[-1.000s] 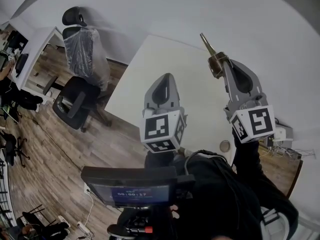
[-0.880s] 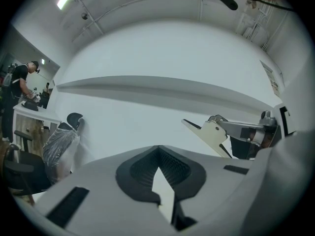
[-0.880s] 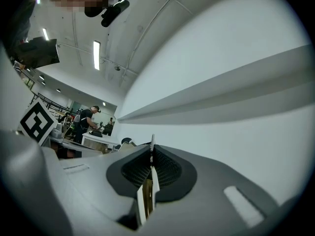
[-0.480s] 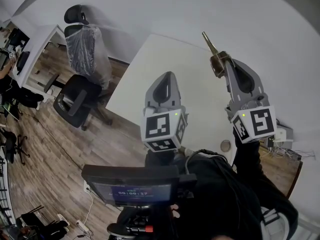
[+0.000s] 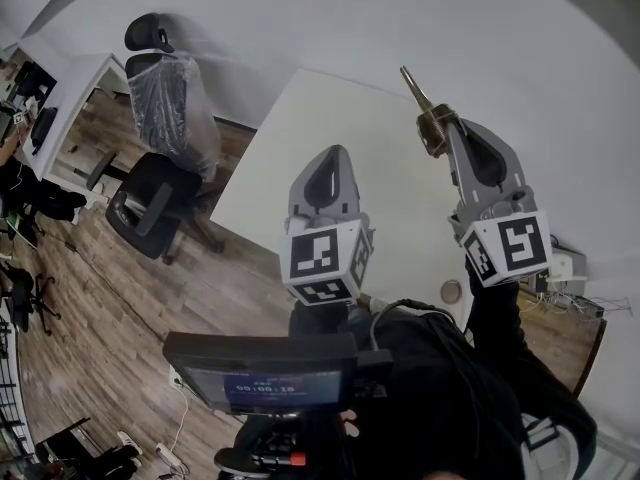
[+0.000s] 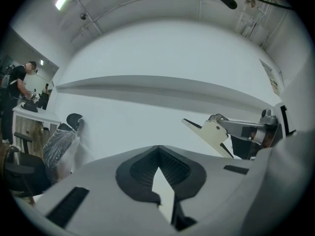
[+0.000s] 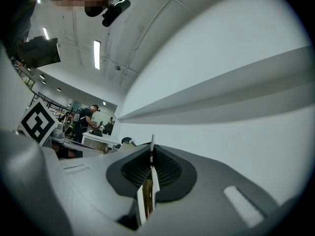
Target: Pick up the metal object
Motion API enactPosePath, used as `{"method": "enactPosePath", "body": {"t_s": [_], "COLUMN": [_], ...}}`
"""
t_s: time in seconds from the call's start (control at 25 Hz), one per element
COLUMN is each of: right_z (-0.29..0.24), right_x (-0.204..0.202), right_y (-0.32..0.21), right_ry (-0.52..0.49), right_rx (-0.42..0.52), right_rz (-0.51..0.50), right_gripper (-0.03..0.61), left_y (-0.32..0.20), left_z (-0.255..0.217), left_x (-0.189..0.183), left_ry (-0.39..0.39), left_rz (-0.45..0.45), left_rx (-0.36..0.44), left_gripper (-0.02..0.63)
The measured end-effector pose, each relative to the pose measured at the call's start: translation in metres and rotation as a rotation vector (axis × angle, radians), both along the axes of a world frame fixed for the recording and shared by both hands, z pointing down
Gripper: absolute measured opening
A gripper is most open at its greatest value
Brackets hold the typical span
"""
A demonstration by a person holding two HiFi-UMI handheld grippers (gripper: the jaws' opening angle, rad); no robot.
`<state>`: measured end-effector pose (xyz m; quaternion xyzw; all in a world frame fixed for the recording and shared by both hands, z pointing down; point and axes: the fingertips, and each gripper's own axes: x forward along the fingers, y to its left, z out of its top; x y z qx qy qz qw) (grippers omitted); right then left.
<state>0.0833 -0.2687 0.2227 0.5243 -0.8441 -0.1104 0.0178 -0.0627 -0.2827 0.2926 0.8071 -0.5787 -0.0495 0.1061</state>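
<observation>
The pick-up looks done, as far as these views show. The right gripper (image 5: 452, 134) is clamped on the small brass-coloured metal object (image 5: 430, 128), a knurled fitting with a thin rod. The fitting sits right at the jaw tips and the rod pokes out ahead of them, up and away from the person. In the right gripper view the jaws (image 7: 151, 157) press from both sides on the object's brass body (image 7: 142, 200), with its thin edge standing up between the pads.

The object is clear of the white rectangular table (image 5: 290, 158), which lies below and beyond the jaw tips. Nothing touches the object but the pads.

The left gripper (image 5: 335, 156) hangs beside the right one, on its left and a little lower. Its jaws (image 6: 158, 154) are together at the tips with nothing between them — only pale background shows through the slit behind the pads.

What is left, by my judgement, is little: keep the grip firm, since the hold is out at the tips and a slender piece could pivot or slip. No place to set it down is named in the task.
</observation>
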Motion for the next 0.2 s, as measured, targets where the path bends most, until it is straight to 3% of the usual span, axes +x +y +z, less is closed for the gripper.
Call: {"method": "enactPosePath", "body": {"t_s": [0.2], "right_z": [0.0008], "right_x": [0.0000], "right_y": [-0.0009], "right_ry": [0.002], "right_rx": [-0.006], "right_rz": [-0.006], "right_gripper": [0.005], "left_y": [0.0000], "left_z": [-0.0001], "left_x": [0.0000], "left_ry": [-0.002], "left_rz": [-0.004], "left_rx": [0.000], "left_gripper": [0.000]}}
